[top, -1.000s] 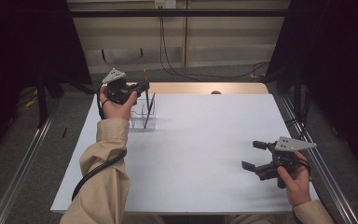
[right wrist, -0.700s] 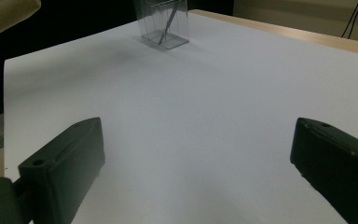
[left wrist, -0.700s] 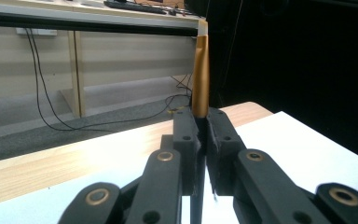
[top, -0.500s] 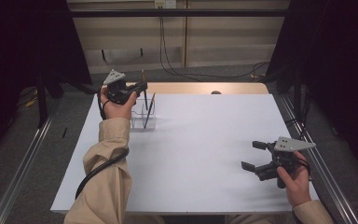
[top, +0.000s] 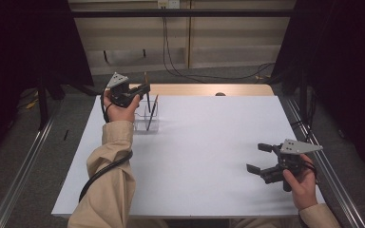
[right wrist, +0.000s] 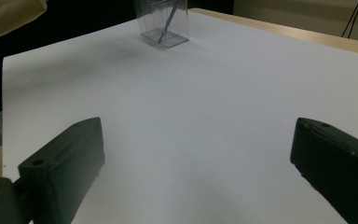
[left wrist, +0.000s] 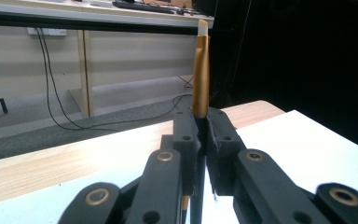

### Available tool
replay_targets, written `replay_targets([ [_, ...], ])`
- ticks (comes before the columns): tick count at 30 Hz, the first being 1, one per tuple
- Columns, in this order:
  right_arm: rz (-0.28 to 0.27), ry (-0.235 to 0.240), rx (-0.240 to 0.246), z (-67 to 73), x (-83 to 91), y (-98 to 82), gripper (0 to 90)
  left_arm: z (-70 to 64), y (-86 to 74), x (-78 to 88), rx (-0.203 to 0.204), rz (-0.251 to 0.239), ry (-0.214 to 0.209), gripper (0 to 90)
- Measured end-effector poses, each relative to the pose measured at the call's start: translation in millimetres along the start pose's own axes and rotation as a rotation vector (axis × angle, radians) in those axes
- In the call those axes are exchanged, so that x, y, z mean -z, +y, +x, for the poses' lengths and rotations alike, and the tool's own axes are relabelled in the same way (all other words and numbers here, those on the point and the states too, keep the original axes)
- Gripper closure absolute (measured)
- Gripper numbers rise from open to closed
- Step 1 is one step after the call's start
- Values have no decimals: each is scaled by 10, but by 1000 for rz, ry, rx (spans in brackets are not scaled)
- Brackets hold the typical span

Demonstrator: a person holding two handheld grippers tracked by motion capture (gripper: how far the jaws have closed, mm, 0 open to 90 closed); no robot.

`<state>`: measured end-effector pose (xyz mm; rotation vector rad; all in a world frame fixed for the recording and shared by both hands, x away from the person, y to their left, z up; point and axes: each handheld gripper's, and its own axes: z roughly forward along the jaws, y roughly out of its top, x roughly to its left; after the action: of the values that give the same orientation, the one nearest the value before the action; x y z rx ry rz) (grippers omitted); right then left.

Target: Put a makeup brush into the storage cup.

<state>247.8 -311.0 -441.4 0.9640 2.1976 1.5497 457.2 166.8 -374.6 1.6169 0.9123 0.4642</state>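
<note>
Left hand-held gripper (left wrist: 200, 122) pinches an upright gold pen (left wrist: 200, 74) — right hand-held gripper (top: 261, 159) spread wide, touching nothing.

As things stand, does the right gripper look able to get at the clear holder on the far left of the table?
Probably yes: the right gripper is open, holds nothing, and bare white table lies between it and the clear holder. The left gripper, shut on a gold pen, hovers above it, though.

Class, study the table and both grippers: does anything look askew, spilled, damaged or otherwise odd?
Nothing stands out. The left gripper holds a gold pen upright above the clear holder, where another pen leans. The right gripper waits open over the bare white table.
</note>
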Motion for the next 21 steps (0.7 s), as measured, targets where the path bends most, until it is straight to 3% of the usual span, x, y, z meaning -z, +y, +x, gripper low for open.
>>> replay_targets([
  [21, 12, 15, 6, 10, -32, -2, 23, -8, -110, -31, -8, 7, -4, 837],
])
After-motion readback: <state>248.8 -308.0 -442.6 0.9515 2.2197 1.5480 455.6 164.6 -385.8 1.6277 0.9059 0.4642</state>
